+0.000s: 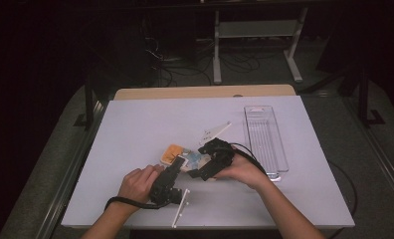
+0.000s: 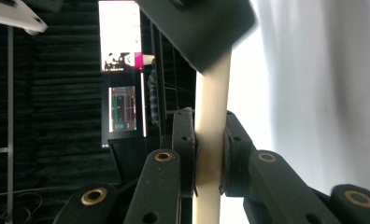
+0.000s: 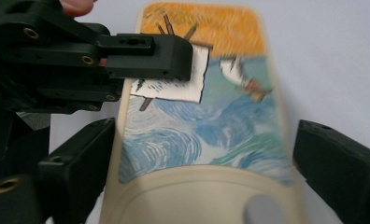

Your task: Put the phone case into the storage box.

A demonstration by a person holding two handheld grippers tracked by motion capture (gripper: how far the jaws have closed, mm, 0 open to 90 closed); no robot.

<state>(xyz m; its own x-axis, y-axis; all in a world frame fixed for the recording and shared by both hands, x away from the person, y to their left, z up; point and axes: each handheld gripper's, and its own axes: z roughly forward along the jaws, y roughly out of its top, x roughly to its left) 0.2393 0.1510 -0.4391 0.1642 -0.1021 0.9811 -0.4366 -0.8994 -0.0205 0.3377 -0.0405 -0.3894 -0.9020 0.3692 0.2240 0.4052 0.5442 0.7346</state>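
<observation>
Both grippers are matte black: the left gripper (image 1: 177, 163) shows 2 chunky link arms with brass-ringed pivot holes, the right gripper (image 1: 197, 160) has blocky square-ended jaw tips with small screw holes. A black cable loops off each body. Forearms bare, no sleeves.

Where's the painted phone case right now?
In the high view the phone case lies mid-table, between the left gripper and right gripper, left of the clear tray.
</observation>
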